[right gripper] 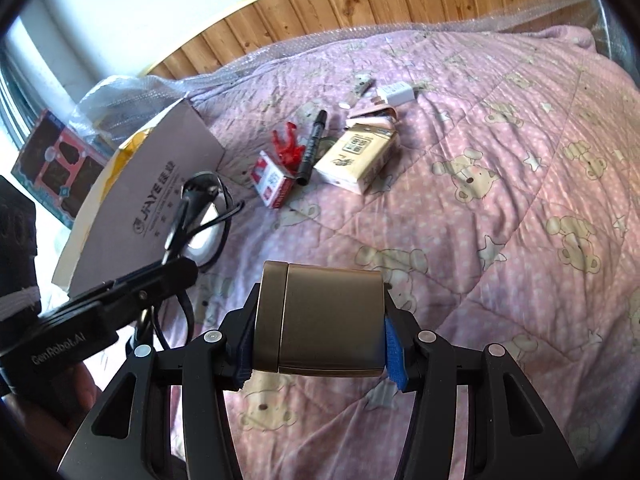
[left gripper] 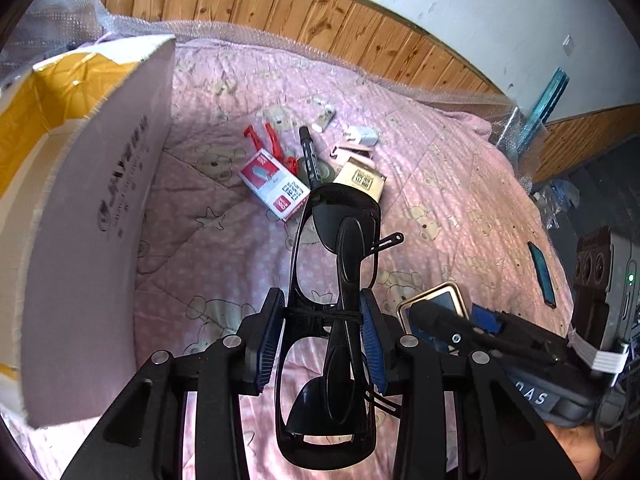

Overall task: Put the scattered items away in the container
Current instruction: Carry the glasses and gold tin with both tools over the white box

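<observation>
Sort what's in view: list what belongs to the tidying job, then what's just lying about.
Job:
cardboard box
black glasses in left gripper
bronze case in right gripper
red-and-white box
black marker
red clip
beige pack
white charger

Lying about:
pink quilt
bubble wrap

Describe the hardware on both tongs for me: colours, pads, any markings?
Both tongs are black, angular linkages with silver pivot pins. The left tongs carry ribbed dark-blue pads; the right tongs have blue, frayed pads. The left unit's body reads "GenRobot.AI" in white.
</observation>
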A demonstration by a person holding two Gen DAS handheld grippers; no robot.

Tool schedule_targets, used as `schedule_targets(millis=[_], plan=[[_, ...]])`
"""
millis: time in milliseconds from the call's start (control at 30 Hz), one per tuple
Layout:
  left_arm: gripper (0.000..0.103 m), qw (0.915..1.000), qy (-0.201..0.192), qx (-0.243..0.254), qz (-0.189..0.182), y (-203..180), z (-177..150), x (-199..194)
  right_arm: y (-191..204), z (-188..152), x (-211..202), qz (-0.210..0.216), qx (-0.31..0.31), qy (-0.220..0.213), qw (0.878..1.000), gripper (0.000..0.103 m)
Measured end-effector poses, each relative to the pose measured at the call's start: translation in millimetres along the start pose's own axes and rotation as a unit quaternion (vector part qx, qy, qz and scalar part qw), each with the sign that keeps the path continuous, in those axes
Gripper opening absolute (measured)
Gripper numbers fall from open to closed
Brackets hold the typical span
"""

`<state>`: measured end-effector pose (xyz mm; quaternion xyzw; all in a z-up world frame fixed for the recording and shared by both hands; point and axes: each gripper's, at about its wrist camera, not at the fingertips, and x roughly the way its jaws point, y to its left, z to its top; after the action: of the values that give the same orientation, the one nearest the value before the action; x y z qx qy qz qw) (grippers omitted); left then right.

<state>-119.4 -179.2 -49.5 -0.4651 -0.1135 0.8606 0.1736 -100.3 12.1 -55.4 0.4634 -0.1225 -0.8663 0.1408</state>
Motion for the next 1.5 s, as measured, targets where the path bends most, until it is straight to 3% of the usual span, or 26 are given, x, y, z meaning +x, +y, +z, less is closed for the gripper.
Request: schedule_targets(millis=[333, 833, 1500], plan=[[0.039, 0.9984, -0.054, 0.008, 0.014, -2.9, -8.4, -54.5, 35.1, -9.9, -26.1, 0.005, -0.028, -0.019, 0.999, 0.054], [0.039, 0.9946, -0.103, -0.012, 0.002, 11.4, -20.2, -112.3, 80.7, -17.9, -52.6, 0.015, -0.077, -0.035, 0.996, 0.054], [0.039, 0.9871, -0.153, -0.047, 0.006, 38.3, -4.8, -155.7, 145.2, 18.8, -63.2, 0.033, -0.151, -0.065, 0.986, 0.054]])
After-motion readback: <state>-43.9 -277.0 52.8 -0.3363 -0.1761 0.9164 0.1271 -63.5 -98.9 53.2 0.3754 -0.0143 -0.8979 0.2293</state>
